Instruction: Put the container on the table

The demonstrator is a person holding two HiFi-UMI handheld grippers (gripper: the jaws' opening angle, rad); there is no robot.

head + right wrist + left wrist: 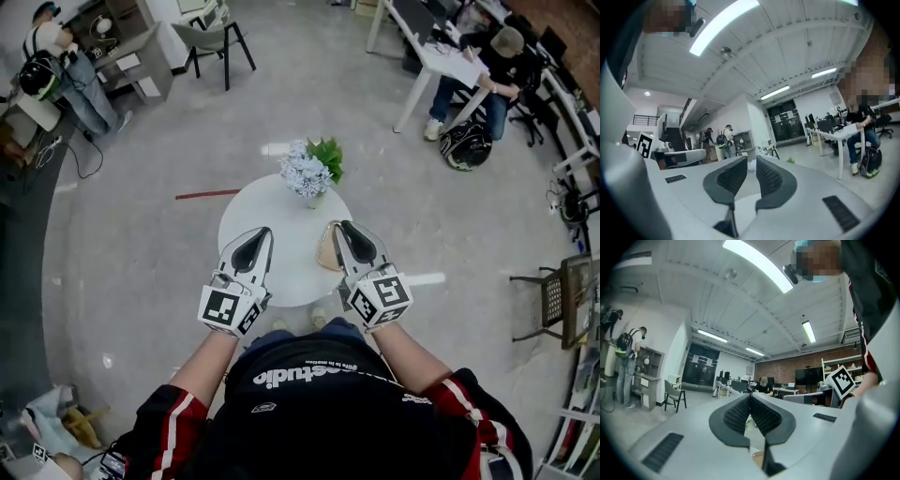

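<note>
Tan rounded container [328,253] looks placed on the round white surface [281,225]; left gripper [262,234] closed, right gripper [345,228] ajar and empty, so only pulling clear is left

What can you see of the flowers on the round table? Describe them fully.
The flower arrangement is a bunch of pale bluish-white blossoms with green leaves at its right. It stands upright near the far edge of the round white table. Nothing else touches it; the tan container lies apart, nearer the person.
</note>
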